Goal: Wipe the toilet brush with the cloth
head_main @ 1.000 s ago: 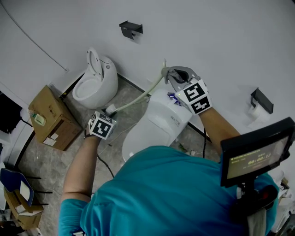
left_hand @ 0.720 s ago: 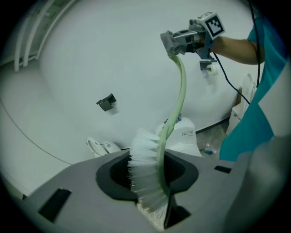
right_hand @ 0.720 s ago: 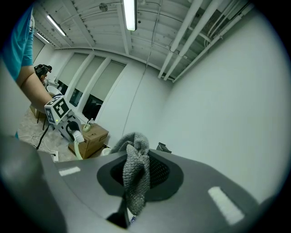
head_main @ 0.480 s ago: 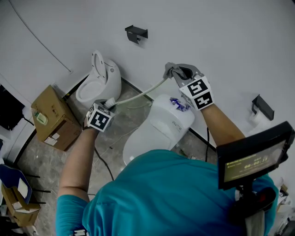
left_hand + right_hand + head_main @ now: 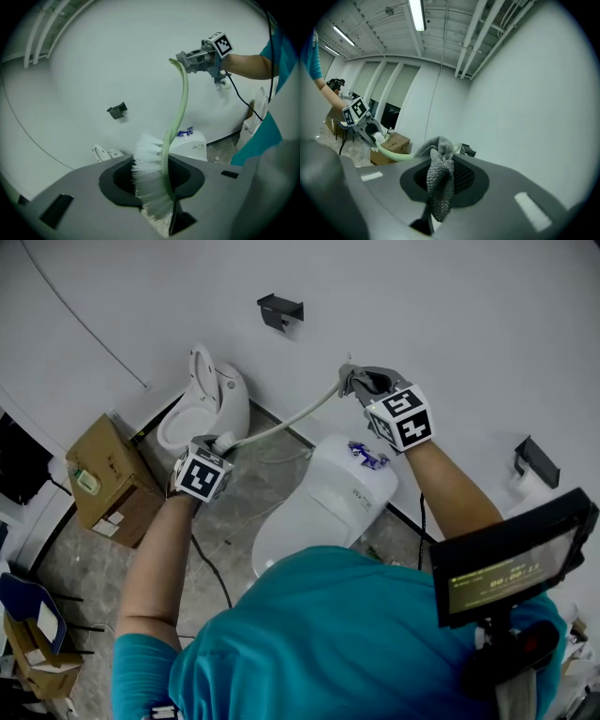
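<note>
Left gripper (image 5: 221, 442) jaws clamped on the toilet brush (image 5: 177, 112) at its bristle head, right gripper (image 5: 358, 382) jaws clamped on grey cloth (image 5: 439, 180), handle's far end just ahead of them.

Left: toilet brush (image 5: 182, 108) bristles in left gripper (image 5: 221, 442). Right: handle in cloth (image 5: 439, 183), in right gripper (image 5: 354, 382). Toilet (image 5: 323, 493) beneath; box (image 5: 103, 479) far left.

Cloth (image 5: 439, 183) rough knit; toilet brush (image 5: 179, 114) smooth plastic.
</note>
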A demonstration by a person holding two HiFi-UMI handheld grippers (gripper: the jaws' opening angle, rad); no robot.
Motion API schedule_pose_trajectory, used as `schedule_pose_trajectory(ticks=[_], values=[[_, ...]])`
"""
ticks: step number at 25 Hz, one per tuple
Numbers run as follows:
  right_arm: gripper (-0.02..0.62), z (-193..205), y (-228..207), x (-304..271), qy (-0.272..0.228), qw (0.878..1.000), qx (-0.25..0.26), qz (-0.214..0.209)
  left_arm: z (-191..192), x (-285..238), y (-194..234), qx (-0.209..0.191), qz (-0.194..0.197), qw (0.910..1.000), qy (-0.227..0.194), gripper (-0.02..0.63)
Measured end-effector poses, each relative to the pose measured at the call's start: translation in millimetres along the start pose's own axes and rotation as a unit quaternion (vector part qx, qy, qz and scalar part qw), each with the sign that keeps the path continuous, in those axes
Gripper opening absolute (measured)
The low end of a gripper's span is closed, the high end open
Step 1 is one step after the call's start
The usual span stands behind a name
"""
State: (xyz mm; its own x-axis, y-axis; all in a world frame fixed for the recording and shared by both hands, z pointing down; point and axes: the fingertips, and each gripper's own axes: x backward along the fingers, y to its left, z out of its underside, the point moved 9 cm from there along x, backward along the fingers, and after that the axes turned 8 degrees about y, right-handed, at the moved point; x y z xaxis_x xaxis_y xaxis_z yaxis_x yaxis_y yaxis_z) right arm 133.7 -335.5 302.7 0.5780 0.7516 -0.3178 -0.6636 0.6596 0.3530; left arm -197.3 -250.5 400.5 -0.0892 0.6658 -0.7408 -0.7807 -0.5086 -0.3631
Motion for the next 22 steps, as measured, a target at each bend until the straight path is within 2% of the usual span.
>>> schedule_pose_trajectory(ticks=[5, 12, 15, 18, 22], values=[[0.028, -0.9, -14.7, -4.5, 0.001, 1.000, -0.007, 0.007, -2.6, 1.3, -3.1, -0.037, -0.012, 0.9992, 0.004, 0.150], [0.028, 1.5, -34.3, -8.8, 0.001, 1.000, -0.027, 0.013, 3.7, 3.7, -4.5, -0.053, -0.016, 0.9985, -0.001, 0.150], [0.028, -2.3, -36.6, 1.5, -0.012, 0.999, -0.037, 0.008, 10.8, 4.5, -0.7, -0.069, -0.050, 0.9963, 0.009, 0.150], [0.028, -10.5, -12.6, 6.4, -0.012, 0.999, -0.011, -0.044, 11.1, 6.9, 4.4, -0.113, -0.116, 0.9866, 0.016, 0.150], [0.029, -20.1, 49.4, -5.2, 0.015, 0.987, 0.062, -0.146, 0.4, 9.9, 5.3, -0.181, -0.197, 0.9636, 0.008, 0.150]])
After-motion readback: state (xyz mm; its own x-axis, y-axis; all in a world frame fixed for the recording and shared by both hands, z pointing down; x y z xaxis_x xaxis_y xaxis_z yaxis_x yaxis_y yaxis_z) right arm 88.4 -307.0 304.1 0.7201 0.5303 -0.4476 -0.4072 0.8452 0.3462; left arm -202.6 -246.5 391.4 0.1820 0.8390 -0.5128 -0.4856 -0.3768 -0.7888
